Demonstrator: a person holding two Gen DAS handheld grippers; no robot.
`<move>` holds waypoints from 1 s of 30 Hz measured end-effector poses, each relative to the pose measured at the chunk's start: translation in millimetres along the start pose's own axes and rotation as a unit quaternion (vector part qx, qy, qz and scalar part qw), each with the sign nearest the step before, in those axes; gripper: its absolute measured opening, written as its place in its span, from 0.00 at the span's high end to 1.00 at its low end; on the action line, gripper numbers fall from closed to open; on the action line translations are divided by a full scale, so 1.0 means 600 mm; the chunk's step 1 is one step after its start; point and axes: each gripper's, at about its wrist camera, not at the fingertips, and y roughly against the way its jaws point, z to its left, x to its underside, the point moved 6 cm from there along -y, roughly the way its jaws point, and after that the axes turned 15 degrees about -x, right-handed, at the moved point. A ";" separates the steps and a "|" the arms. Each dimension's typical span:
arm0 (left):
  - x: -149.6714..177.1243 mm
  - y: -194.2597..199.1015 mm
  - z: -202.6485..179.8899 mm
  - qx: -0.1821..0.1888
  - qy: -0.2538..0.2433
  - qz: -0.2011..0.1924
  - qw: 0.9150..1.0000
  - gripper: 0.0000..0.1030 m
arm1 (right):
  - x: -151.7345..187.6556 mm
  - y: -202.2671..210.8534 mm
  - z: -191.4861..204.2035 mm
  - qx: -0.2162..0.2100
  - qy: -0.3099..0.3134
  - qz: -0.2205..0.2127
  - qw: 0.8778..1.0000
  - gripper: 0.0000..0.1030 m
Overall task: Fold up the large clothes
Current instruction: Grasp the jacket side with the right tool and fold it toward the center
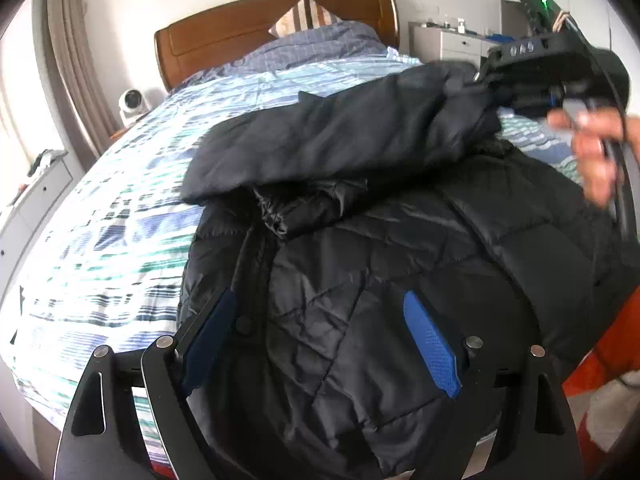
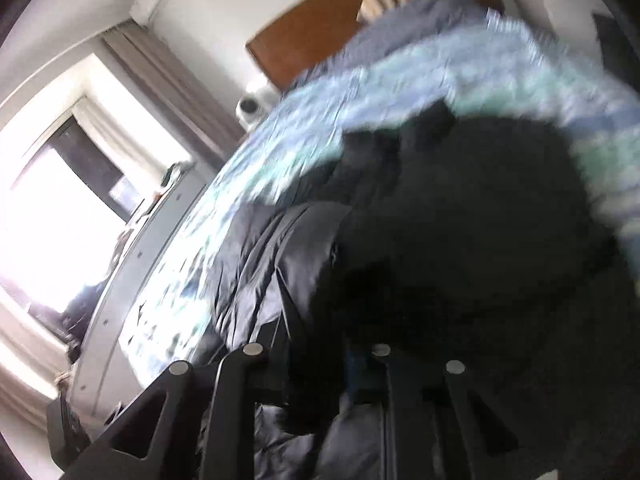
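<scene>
A black quilted jacket (image 1: 360,240) lay across the bed (image 1: 120,208), its striped blue-and-teal cover filling the frame's left under a wooden headboard (image 1: 240,28). Your left claw (image 1: 320,336) hung open over the jacket; your right claw (image 1: 492,84), upper right, gripped its sleeve. No writing was legible.

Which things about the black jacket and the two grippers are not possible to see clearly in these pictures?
- Right gripper fingertips: in the left wrist view, sleeve fabric covers them; in the right wrist view, blur and dark cloth hide them.
- Black jacket hem: cut off by the bottom edge and the left gripper in the left wrist view.
- Bedspread pattern: smeared by motion blur in the right wrist view.
- Dresser items: too small in the left wrist view.
</scene>
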 end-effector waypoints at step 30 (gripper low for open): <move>-0.315 -0.166 0.053 0.062 0.030 0.045 0.997 0.03 | -0.065 0.049 -0.068 0.140 0.120 0.001 0.983 0.16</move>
